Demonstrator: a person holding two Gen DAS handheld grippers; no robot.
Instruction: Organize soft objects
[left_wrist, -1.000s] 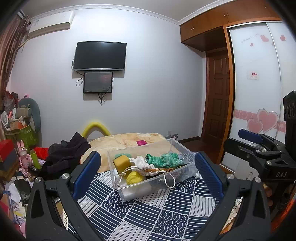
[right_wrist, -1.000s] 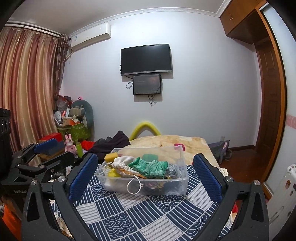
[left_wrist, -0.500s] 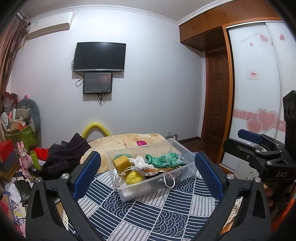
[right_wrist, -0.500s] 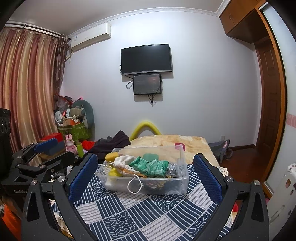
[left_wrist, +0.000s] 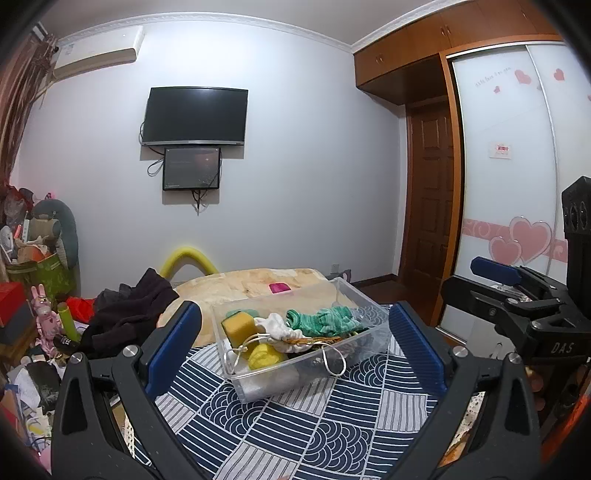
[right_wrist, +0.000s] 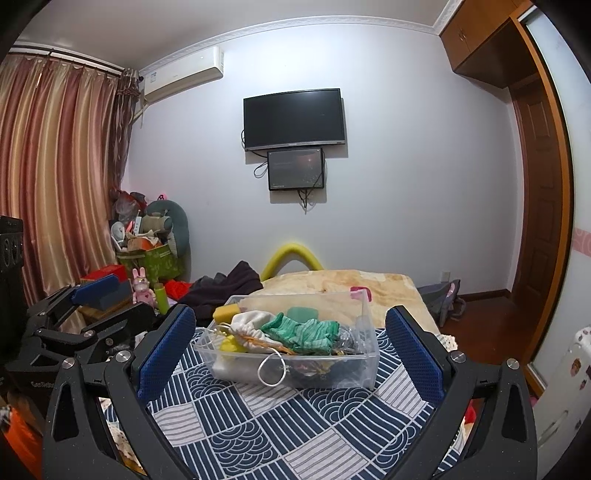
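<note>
Left gripper (left_wrist: 293, 332): blue-padded fingers spread wide, nothing between them, hovering over the navy-and-white patterned cloth (left_wrist: 306, 435) on the table. Right gripper (right_wrist: 290, 334): same story, jaws wide apart, empty, hovering above the same cloth. Each gripper shows at the edge of the other's view, so they sit side by side and apart.

Just ahead of both, resting on the cloth: clear plastic rectangular bin (left_wrist: 266, 386). It sits angled to the left wrist view and nearly square-on in the right wrist view. Neither gripper touches it.

Bin contents, piled loosely:
- yellow sponge block (left_wrist: 238, 326) at the left rear corner
- white bunched fabric (left_wrist: 277, 326) in the middle
- green knitted cloth (left_wrist: 321, 321) draped on top, toward the right
- yellow soft lump (left_wrist: 264, 356) low at the front left
- white cord loop (right_wrist: 271, 371) hanging over the front wall, outside the bin
- darker items under the green knit, too jumbled to identify

Behind the bin: beige blanket (left_wrist: 255, 282) with a small pink object (left_wrist: 279, 287) on it, dark clothing heap (left_wrist: 129, 314) to the left, and a yellow foam arch (left_wrist: 188, 258) against the wall.

Far wall: black wall-mounted TV (left_wrist: 195, 116) with a smaller dark screen (left_wrist: 192, 168) under it.
</note>
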